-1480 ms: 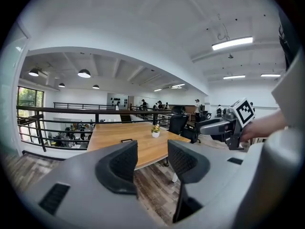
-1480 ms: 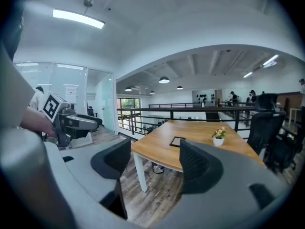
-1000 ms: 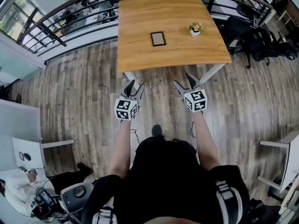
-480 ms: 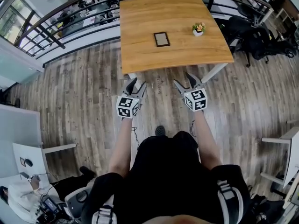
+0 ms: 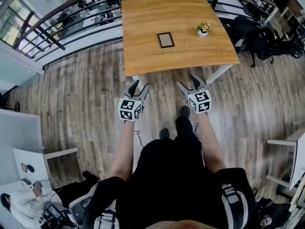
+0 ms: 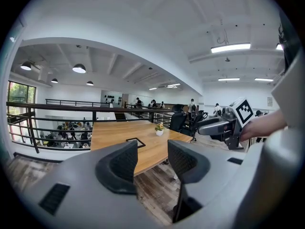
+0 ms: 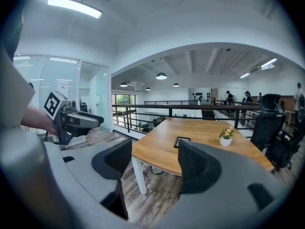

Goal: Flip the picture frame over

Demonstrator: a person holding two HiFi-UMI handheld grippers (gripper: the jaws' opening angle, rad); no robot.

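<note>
Nearest, the left tongs (image 5: 139,85) and the right tongs (image 5: 187,81) hang side by side over the grey-brown plank floor (image 5: 86,94), just short of the worktop's (image 5: 143,18) near edge. Both are spread wide with nothing between them (each carries a black-and-white marker cube). On the smooth, light wooden worktop the picture frame (image 5: 166,40) lies flat about the middle: a small rectangle, thin dark border round a dull tan panel. A small potted plant (image 5: 203,29) in a white pot stands toward the right edge.
</note>
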